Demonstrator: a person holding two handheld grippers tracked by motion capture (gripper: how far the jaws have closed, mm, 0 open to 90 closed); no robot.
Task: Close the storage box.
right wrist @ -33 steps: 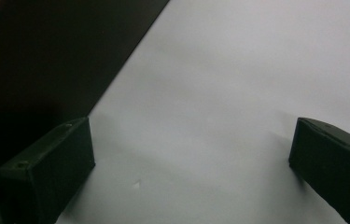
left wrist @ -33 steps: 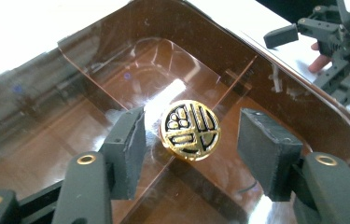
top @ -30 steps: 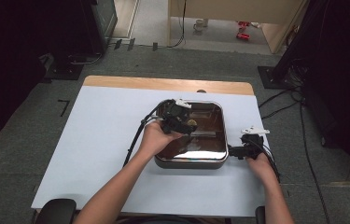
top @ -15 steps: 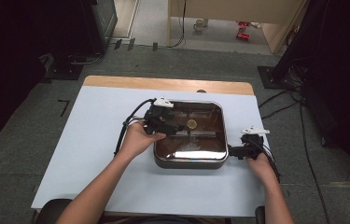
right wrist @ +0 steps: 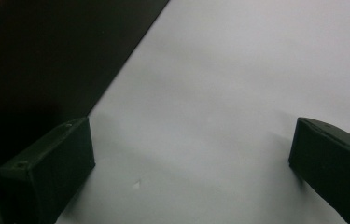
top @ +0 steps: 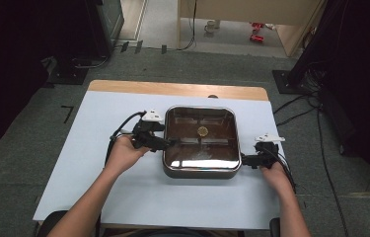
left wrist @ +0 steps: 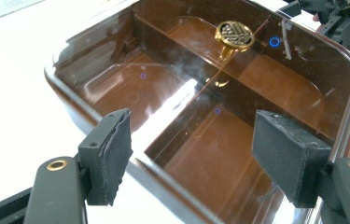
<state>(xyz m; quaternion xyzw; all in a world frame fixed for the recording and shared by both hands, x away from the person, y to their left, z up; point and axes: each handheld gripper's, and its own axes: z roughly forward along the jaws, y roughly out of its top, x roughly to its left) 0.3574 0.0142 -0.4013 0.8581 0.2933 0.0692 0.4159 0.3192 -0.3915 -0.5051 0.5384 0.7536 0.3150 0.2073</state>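
We count one square brown glass-lidded pan with a metal rim (top: 200, 143), one round gold knob (top: 203, 131) at the middle of its lid, two grippers and two hands, all over one white table top (top: 98, 187) with a bare wooden strip along its far edge. The pan sits near the middle of the table, a little toward the right. Compared with half a second ago, the left gripper (top: 165, 143) has drawn back off the lid toward the left and now lies at the pan's left edge, while the right gripper (top: 246, 160) has stayed beside the pan's near right corner. In the left gripper view the left gripper (left wrist: 191, 154) has its jaws spread wide with nothing between them, its pads hanging above the lid's near rim. In the right gripper view the right gripper (right wrist: 186, 168) is likewise spread apart over bare white table, the pan's dark side wall (right wrist: 46, 60) close at its left. Through the shiny, reflective lid (left wrist: 200, 93) we see dark dividers crossing inside and splitting the pan into compartments, and the gold knob (left wrist: 234, 35) bears a patterned face.
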